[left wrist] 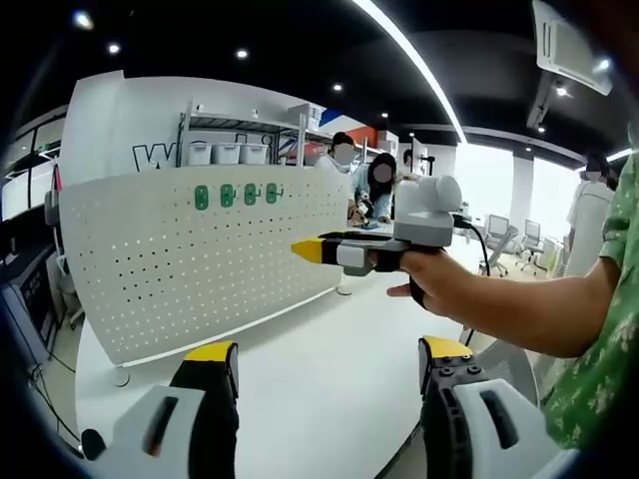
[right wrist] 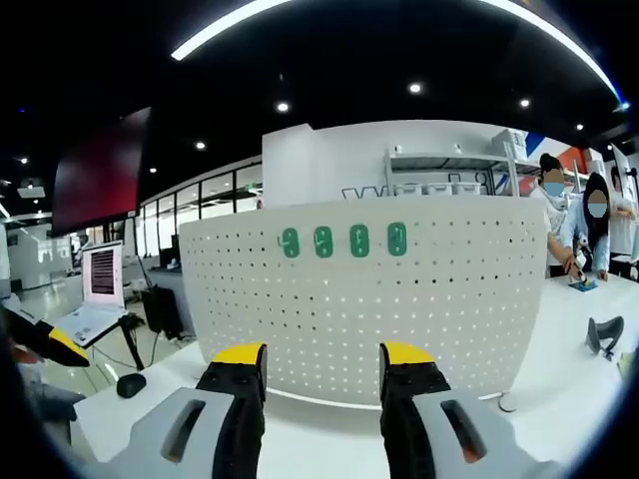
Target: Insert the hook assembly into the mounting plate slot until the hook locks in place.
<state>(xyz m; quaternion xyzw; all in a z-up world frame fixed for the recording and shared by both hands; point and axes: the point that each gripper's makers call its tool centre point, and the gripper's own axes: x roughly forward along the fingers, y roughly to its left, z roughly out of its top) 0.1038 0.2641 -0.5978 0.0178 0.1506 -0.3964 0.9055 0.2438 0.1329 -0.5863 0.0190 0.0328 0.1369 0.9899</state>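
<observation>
A white perforated mounting plate (left wrist: pixel 200 269) stands upright on the white table (left wrist: pixel 319 379). Several green hook assemblies (left wrist: pixel 237 195) sit in a row near its top edge. My left gripper (left wrist: pixel 329 351) is open and holds nothing, a little way back from the plate. My right gripper (left wrist: pixel 310 249), held by a hand, reaches in from the right with its yellow tips pointing at the plate. In the right gripper view the plate (right wrist: pixel 359 319) faces me squarely, with the green hooks (right wrist: pixel 342 240) along its top. The right gripper (right wrist: pixel 321 357) is open with nothing between its fingers.
A laptop (right wrist: pixel 95 294) on a stand and a mouse (right wrist: pixel 131 384) sit left of the plate. A black object (right wrist: pixel 604 334) lies on the table to the right. People (left wrist: pixel 364 175) stand behind near a shelf with bins (left wrist: pixel 225 152). Chairs (left wrist: pixel 499 235) stand at the far right.
</observation>
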